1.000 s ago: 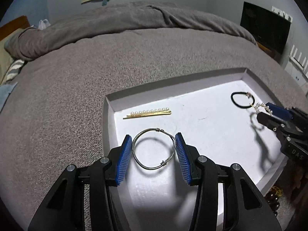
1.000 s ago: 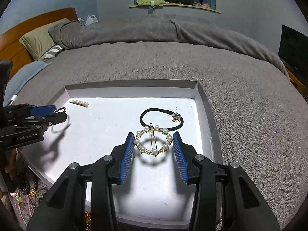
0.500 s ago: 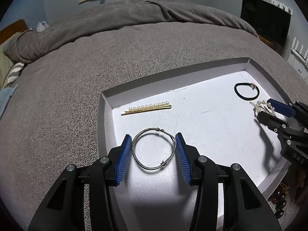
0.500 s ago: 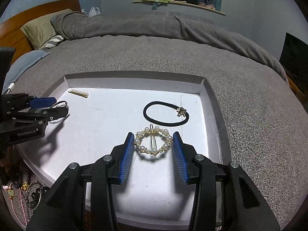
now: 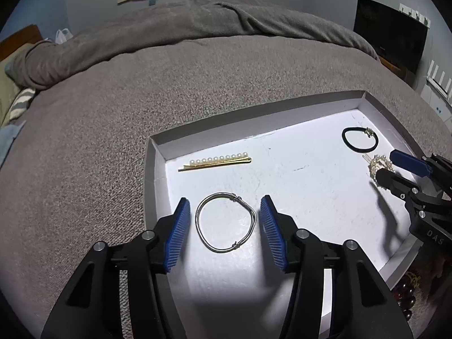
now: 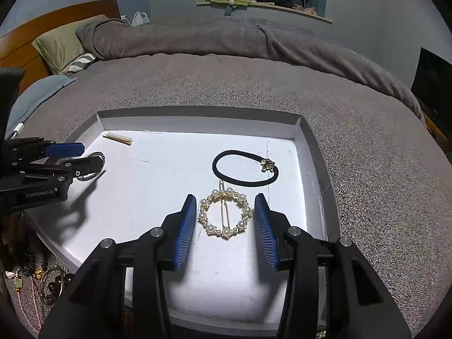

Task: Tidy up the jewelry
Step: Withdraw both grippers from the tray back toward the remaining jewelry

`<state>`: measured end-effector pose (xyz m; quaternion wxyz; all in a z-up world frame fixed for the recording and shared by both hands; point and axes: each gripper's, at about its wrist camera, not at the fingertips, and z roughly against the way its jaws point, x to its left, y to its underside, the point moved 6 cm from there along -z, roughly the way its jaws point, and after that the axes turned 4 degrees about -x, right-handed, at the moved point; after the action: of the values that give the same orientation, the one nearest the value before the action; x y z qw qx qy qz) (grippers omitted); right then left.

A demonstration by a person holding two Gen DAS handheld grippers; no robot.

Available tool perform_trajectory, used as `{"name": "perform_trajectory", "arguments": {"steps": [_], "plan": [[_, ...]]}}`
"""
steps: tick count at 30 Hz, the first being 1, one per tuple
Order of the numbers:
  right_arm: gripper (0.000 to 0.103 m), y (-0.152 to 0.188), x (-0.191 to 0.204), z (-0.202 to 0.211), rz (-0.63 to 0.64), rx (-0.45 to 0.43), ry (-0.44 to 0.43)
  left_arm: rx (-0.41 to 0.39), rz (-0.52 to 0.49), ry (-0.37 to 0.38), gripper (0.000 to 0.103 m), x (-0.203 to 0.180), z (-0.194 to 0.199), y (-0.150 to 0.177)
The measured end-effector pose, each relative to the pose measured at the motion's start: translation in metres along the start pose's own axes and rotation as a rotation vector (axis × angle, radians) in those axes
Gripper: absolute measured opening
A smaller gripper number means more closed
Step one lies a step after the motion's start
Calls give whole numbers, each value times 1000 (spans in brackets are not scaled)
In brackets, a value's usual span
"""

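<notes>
Both tools have backed off a bit since a sec ago. Left tool (image 5: 224,227) is spread wide round the silver bangle (image 5: 226,222); right tool (image 6: 225,220) spread round the pearl ring clip (image 6: 225,214). Both lie flat in the white tray (image 6: 197,111) on the bed, so prob. both are placed.

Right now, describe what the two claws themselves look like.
Both match: the left claw and right claw have matte black angular linkage arms with round silver pivot pins, and each finger carries a blue ribbed pad. Seen from the opposite camera, the left body bears white "GenRobot.AI" lettering, the right one "DAS". No cables or sleeves show.
</notes>
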<state>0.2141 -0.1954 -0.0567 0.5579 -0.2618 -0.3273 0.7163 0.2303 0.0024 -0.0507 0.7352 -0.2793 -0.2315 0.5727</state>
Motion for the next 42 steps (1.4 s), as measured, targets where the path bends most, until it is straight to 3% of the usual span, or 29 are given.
{"name": "perform_trajectory", "arguments": {"steps": [2, 3, 12, 14, 18, 23, 26, 33, 42], "plan": [[58, -1, 0, 3, 4, -16, 14, -7, 2, -4, 62, 0, 1, -1], [70, -2, -1, 5, 0, -26, 16, -7, 5, 1, 62, 0, 2, -1], [75, -6, -4, 14, -23, -62, 13, -18, 20, 9, 64, 2, 5, -3], [76, -9, -7, 18, -34, -74, 18, -37, 25, 4, 70, 3, 10, -5], [77, -14, -17, 28, -66, -108, 39, -83, 37, -10, 73, 6, 23, -12], [84, -19, -25, 38, -106, -138, 39, -127, 54, -33, 79, 10, 35, -20], [97, -20, -28, 42, -137, -154, 27, -149, 75, -61, 88, 15, 40, -22], [97, -24, -39, 56, -176, -215, 76, -190, 119, -121, 93, 28, 48, -27], [98, -17, -47, 79, -239, -247, 71, -207, 124, -160, 93, 29, 62, -19]]}}
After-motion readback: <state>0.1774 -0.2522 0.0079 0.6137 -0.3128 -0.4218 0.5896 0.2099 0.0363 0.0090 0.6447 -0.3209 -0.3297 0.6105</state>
